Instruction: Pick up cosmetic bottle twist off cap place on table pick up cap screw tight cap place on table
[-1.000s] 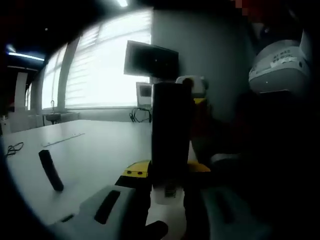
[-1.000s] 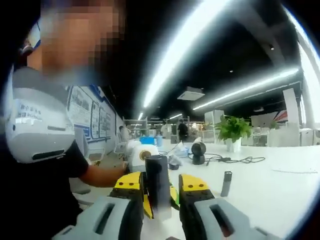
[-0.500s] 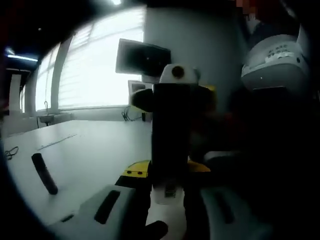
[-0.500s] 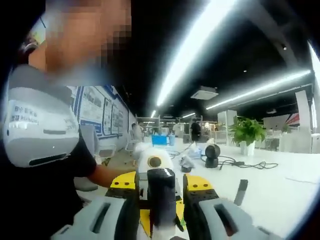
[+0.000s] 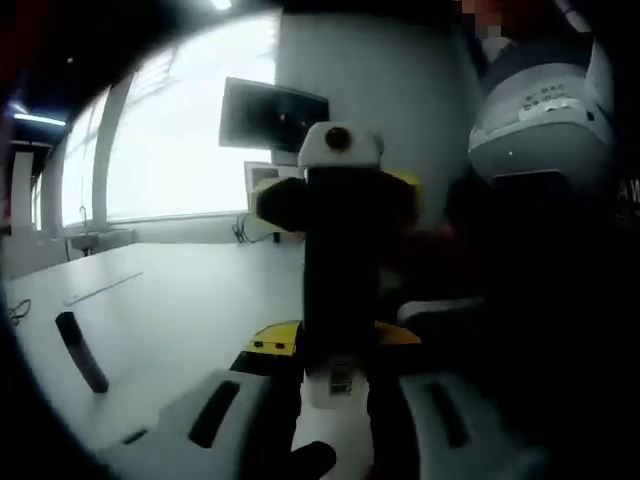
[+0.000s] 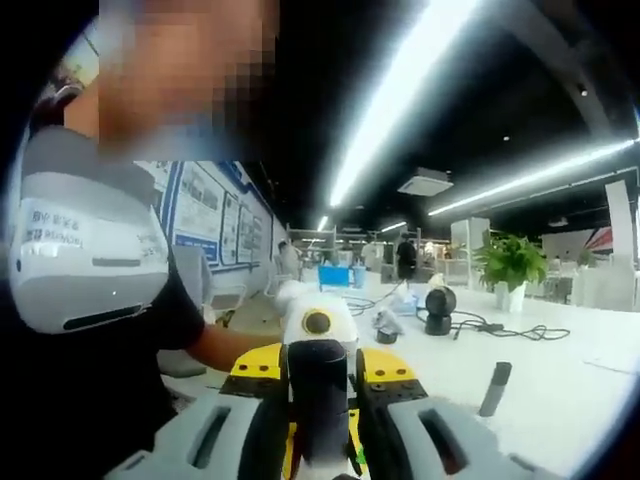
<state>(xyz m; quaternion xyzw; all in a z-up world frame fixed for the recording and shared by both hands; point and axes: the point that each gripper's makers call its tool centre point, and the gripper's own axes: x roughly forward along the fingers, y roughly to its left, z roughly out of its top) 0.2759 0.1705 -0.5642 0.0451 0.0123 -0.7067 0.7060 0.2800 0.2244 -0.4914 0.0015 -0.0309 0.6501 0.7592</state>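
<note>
My left gripper is shut on the white lower body of the cosmetic bottle, which stands upright between its jaws. The bottle's tall black cap rises above them. In the left gripper view my right gripper faces me from behind the bottle, its yellow pads on either side of the cap's top. In the right gripper view the same black cap sits pinched between the yellow pads of the right gripper. The bottle is held in the air over the white table.
A dark stick-like object lies on the table to the left, seen again as the dark stick at the right. A monitor stands at the back. The person's dark torso is close. A plant and cables lie far off.
The right gripper has come in from behind the bottle and its yellow pads now flank the cap. In the right gripper view the cap sits deeper between the jaws.
</note>
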